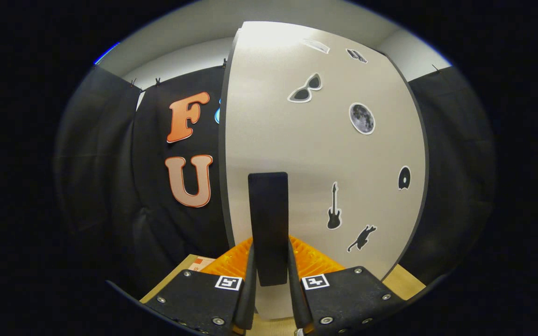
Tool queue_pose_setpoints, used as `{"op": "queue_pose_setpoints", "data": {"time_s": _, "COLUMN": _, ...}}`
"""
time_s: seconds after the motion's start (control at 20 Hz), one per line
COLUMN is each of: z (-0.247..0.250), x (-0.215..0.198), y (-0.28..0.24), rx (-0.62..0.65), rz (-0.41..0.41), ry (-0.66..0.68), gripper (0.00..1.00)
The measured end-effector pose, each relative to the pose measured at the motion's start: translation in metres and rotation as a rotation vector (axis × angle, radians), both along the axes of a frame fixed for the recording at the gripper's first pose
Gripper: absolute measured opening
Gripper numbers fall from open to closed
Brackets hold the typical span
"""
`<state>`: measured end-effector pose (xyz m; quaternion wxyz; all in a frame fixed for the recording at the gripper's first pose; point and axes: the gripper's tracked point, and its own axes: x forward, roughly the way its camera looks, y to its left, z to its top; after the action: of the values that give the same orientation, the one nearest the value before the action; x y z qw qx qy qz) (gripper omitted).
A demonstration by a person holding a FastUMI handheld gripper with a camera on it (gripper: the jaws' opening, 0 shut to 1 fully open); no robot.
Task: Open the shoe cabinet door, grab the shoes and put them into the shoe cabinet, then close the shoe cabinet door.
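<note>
Gripper view: off to the left hangs the booth's black cloth wall [110, 177], and below it a strip of light wooden surface [175, 275] runs under the gripper. Moving right, the shoe cabinet door [325, 154] stands upright and close ahead, a pale flat panel with a dark edge along its left side and small stickers scattered across its right half. A dark vertical handle [268, 224] sits on the door face, and the gripper [269, 280] has its two fingers closed in against the handle's lower part, one on each side, so it reads as clamped on the handle. Right of the door there is more black cloth. The shoes cannot be made out here. The door looks like a stiff, rigid board that should swing on hinges rather than flex; the handle is the sensible hold, smooth-looking, so a firm squeeze and a steady pull along its arc seem wise.
</note>
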<state>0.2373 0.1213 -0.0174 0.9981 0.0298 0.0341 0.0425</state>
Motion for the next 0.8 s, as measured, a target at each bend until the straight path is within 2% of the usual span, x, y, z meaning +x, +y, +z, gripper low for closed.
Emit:
{"op": "queue_pose_setpoints", "data": {"time_s": 0.45, "z": 0.006, "x": -0.046, "y": -0.024, "rx": 0.021, "rz": 0.019, "ry": 0.005, "gripper": 0.3}}
{"op": "queue_pose_setpoints", "data": {"time_s": 0.8, "z": 0.005, "x": -0.074, "y": -0.059, "rx": 0.007, "rz": -0.037, "ry": 0.008, "gripper": 0.3}}
